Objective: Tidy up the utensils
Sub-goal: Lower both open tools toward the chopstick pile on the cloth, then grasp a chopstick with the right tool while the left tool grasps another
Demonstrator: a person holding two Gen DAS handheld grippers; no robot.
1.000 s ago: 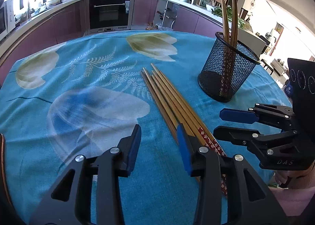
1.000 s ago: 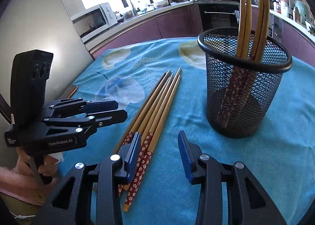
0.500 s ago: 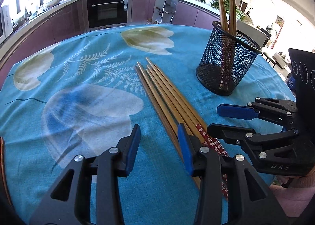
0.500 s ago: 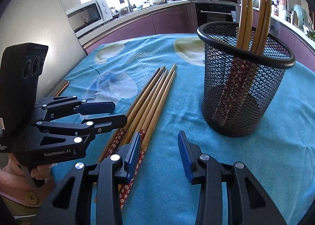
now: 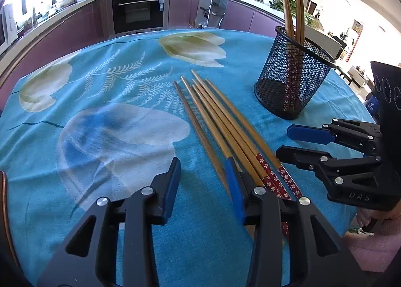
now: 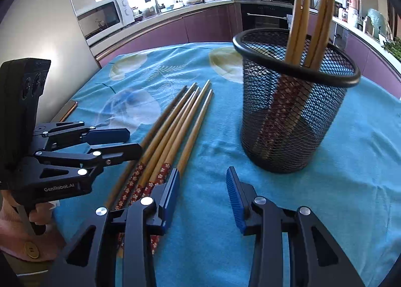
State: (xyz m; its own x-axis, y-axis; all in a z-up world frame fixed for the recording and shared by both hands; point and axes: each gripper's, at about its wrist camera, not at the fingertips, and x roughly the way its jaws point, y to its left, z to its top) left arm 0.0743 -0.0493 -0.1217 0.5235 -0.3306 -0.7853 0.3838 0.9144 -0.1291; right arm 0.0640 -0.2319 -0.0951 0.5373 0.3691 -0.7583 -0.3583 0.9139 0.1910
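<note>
Wooden chopsticks (image 5: 220, 126) feel light, stiff, slick; with both your grippers' fingers (image 6: 173, 194) parted and empty, pinch one mid-shaft.

Both views are fisheyes riding low over the table (image 5: 105, 141), each looking forward and steeply down along its own gripper's fingers. The left wrist view faces the oven wall; its fingers fill the lower frame, the chopsticks (image 5: 220, 126) run up the centre, the basket (image 5: 293, 81) stands upper right, and the right gripper (image 5: 298, 144) enters at right. The right wrist view sits nearer the basket (image 6: 293, 116), chopsticks (image 6: 175, 131) centre-left, left gripper (image 6: 125, 140) at left. Both share cloth, chopsticks, basket and oven.
</note>
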